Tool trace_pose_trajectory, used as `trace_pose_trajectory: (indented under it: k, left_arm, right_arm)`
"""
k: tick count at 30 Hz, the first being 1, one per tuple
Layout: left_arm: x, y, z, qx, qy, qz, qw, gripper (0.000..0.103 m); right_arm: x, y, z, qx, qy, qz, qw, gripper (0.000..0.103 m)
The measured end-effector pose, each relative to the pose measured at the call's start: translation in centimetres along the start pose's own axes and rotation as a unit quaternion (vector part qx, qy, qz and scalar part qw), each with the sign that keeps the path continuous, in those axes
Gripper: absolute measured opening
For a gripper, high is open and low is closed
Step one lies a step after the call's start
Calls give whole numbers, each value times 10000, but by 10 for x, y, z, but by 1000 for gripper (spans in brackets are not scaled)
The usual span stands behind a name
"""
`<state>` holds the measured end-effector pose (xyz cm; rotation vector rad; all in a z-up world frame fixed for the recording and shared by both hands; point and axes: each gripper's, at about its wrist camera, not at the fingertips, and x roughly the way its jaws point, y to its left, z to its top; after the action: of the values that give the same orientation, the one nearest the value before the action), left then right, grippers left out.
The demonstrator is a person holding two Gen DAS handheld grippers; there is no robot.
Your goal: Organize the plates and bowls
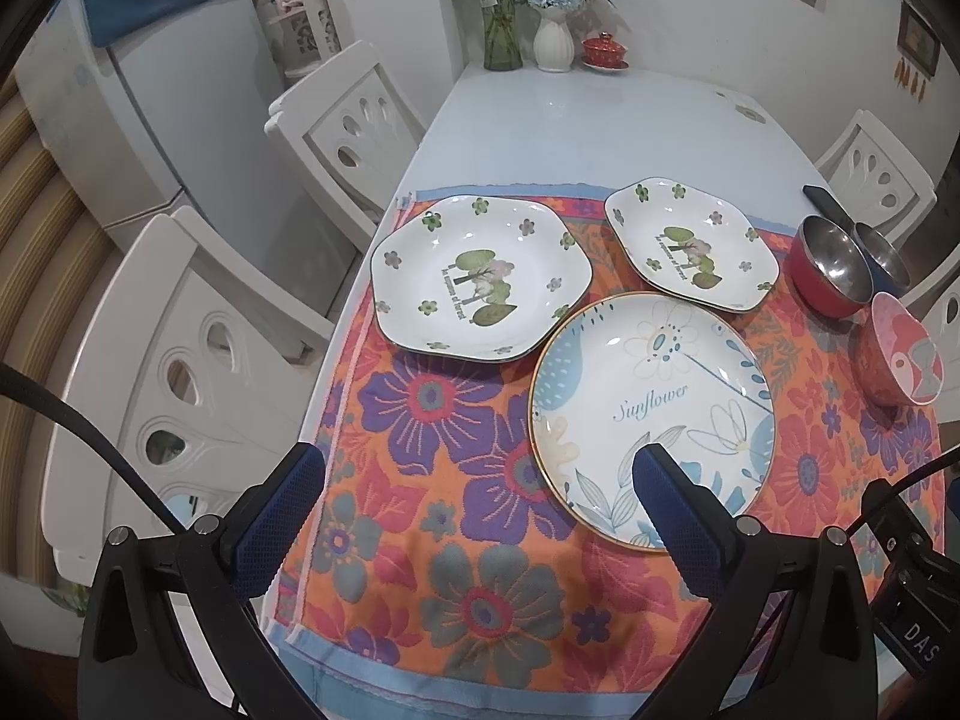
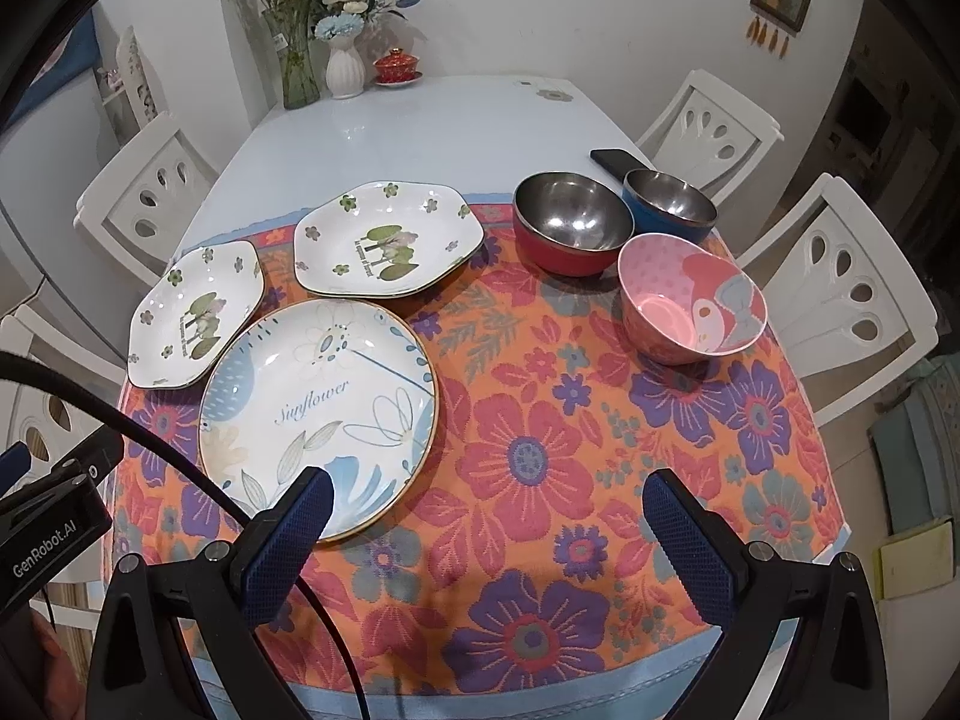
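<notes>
On a floral cloth (image 1: 468, 480) lie a round "Sunflower" plate (image 1: 651, 414) (image 2: 318, 414) and two hexagonal tree-print plates, one at the left (image 1: 480, 276) (image 2: 195, 315) and one behind (image 1: 690, 243) (image 2: 387, 240). To the right stand a red steel-lined bowl (image 1: 831, 264) (image 2: 570, 231), a blue steel-lined bowl (image 1: 882, 255) (image 2: 669, 204) and a pink bowl (image 1: 900, 357) (image 2: 690, 300). My left gripper (image 1: 480, 474) is open and empty above the cloth, its right finger over the Sunflower plate's near rim. My right gripper (image 2: 489, 501) is open and empty above the cloth, right of that plate.
Vases of flowers (image 1: 501, 18) (image 2: 345, 69) and a red lidded cup (image 1: 605, 51) (image 2: 396, 67) stand at the table's far end. A black phone (image 2: 615, 161) lies behind the bowls. White chairs (image 1: 354, 120) (image 2: 840, 276) surround the table. A fridge (image 1: 162, 102) stands at left.
</notes>
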<state>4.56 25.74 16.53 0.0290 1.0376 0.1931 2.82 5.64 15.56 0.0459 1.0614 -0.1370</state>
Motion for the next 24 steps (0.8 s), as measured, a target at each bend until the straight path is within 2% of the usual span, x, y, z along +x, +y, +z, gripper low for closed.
trace_pose_trajectory:
  k: [6,8,13,15,19,21,23,24]
  left_arm:
    - [6,-1,-1,29,18,-14,10000,102]
    - [10,-1,-1,42,36,-127,9999,102]
    - [38,7,-6,-174,269,-877,9956,102]
    - [49,9,-9,-253,310,-975,9944,102]
    - [72,11,-12,-348,391,-1210,9913,98]
    - [85,11,-13,-417,450,-1347,9890,97]
    - [95,8,-12,-419,530,-1455,9871,87]
    - [101,6,-12,-411,579,-1517,9859,84]
  right_arm:
    - [4,4,1,-68,41,15,10000,103]
    - [8,5,0,-77,83,31,9999,103]
    - [30,7,1,-145,278,300,9991,103]
    - [45,8,1,-187,437,456,9978,102]
    - [76,9,3,-300,611,686,9953,90]
    - [88,11,6,-370,649,810,9939,89]
    - [105,11,11,-363,750,953,9920,87]
    - [112,11,14,-317,821,1031,9908,82]
